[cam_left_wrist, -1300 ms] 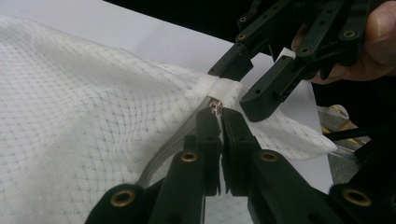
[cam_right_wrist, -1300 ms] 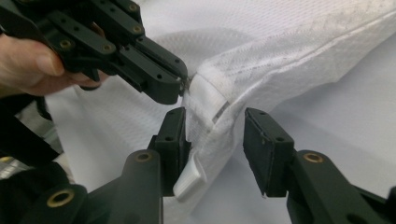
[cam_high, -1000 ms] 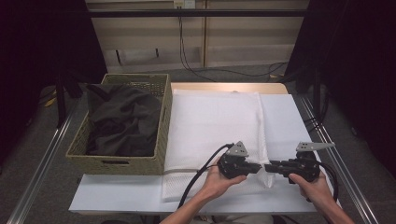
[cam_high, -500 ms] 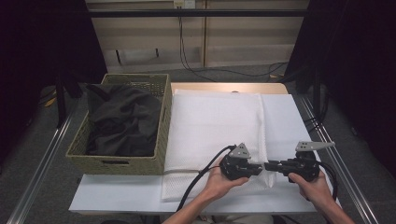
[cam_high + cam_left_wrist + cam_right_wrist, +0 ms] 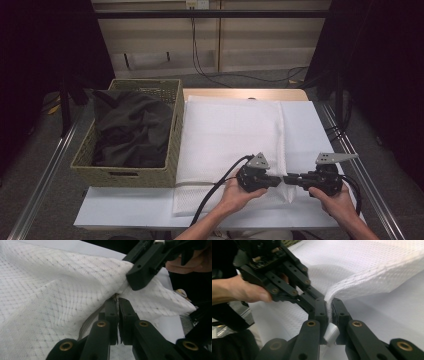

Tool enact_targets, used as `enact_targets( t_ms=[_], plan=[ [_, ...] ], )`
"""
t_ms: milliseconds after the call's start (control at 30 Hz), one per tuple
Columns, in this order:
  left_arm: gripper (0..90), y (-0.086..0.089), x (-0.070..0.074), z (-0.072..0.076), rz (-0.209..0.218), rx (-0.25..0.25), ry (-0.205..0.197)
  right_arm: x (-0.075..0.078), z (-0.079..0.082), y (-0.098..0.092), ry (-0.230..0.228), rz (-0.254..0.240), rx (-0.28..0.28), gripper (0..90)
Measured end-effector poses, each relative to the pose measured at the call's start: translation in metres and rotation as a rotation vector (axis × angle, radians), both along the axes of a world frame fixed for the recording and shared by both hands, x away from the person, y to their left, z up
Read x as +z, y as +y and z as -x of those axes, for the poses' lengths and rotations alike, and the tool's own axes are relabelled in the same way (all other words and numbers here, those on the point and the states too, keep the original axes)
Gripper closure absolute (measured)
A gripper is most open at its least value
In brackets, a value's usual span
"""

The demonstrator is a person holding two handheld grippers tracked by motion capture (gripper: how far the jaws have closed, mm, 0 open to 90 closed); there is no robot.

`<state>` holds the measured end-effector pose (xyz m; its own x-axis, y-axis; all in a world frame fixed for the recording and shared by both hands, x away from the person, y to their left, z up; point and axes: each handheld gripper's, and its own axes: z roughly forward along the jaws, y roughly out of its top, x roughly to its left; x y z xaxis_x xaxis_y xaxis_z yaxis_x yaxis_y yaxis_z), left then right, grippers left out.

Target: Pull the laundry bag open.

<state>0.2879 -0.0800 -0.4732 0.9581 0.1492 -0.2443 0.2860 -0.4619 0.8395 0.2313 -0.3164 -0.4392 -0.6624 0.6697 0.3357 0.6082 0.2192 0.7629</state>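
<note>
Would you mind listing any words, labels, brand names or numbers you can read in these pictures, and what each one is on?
None can be read.
The white tag between the right gripper's jaws is blank as far as it shows.
The white mesh bag, woven basket and both grippers bear no legible print.
</note>
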Motion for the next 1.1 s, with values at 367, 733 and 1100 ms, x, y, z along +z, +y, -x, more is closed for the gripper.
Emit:
enact_targets(
  t_ms=[367,733,1100],
  plan=[
    [86.8,0.004,0.005,0.003,-0.037,-0.016,-0.011,0.002,0.005,-0.003,-0.006,0.014,-0.029,85.2],
    [86.8,0.010,0.007,0.003,-0.054,-0.010,-0.006,0.002,0.008,-0.011,-0.001,0.004,-0.063,85.7],
    [86.7,0.020,0.011,0.007,-0.068,-0.007,-0.020,0.002,0.010,-0.010,0.002,-0.002,-0.064,86.0]
  ],
)
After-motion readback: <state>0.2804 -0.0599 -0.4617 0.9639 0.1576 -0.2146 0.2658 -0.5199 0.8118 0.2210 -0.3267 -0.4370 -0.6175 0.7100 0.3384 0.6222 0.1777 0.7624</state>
